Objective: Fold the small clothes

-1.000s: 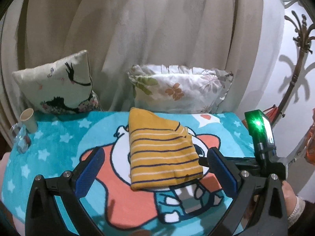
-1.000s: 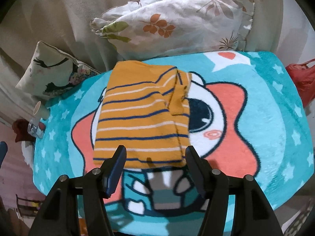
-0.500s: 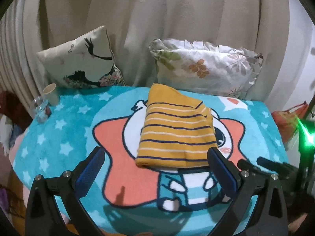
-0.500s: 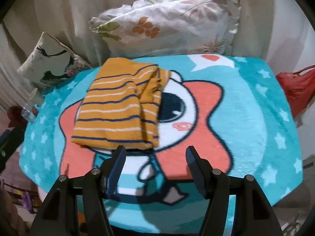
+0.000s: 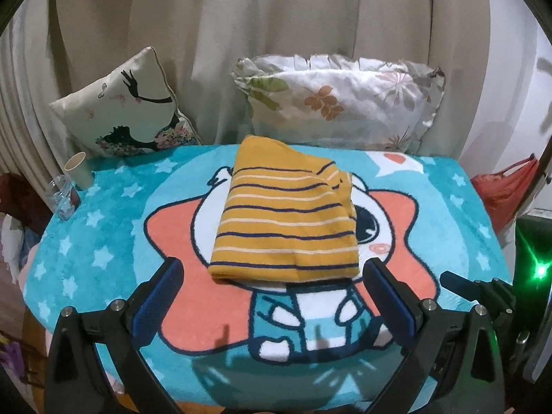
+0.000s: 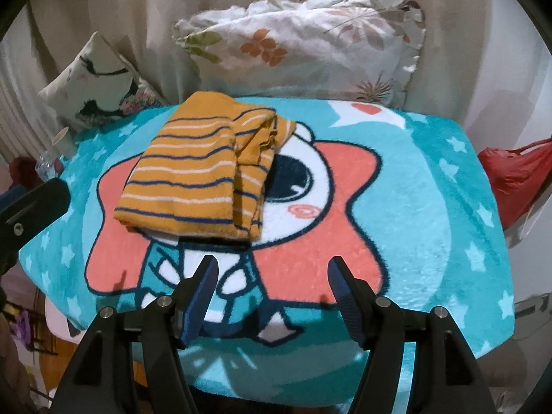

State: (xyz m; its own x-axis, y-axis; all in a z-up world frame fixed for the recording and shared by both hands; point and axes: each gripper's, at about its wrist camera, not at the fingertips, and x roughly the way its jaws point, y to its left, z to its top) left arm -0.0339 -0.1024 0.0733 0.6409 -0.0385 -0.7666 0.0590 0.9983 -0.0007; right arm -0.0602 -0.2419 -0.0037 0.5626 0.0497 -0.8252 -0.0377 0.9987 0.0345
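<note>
Our left gripper [image 5: 274, 291] hangs above the near edge of the table with its jaws spread wide and nothing between them; the blue pads [image 5: 157, 302] frame the near hem of the folded shirt [image 5: 286, 220] without touching it. Our right gripper [image 6: 274, 288] is likewise parted, somewhat less widely, and empty, held over the near part of the cartoon blanket [image 6: 414, 214] to the right of the shirt.

The shirt, mustard yellow with navy and cream stripes, lies folded into a rough rectangle on the blanket's cartoon figure, left of centre in the right wrist view [image 6: 196, 169]. Its right side shows bunched layers of fabric there, less flat than the left.

Beyond the shirt, a floral pillow [image 5: 339, 100] and a cushion with a dark silhouette print [image 5: 126, 112] lean against the pale curtain [image 5: 276, 17]. At the far left corner stand a paper cup [image 5: 79, 170] and a clear glass object [image 5: 63, 198], too blurred to identify. A red bag [image 5: 503, 191] hangs off the right side of the table.

In the left wrist view a green light [image 5: 540, 270] glows at the right edge, on a dark device cut off by the frame. In the right wrist view a dark part at the left edge [image 6: 29, 207] appears to belong to our other tool, though only a piece shows. Nothing lies between either gripper and the shirt.
</note>
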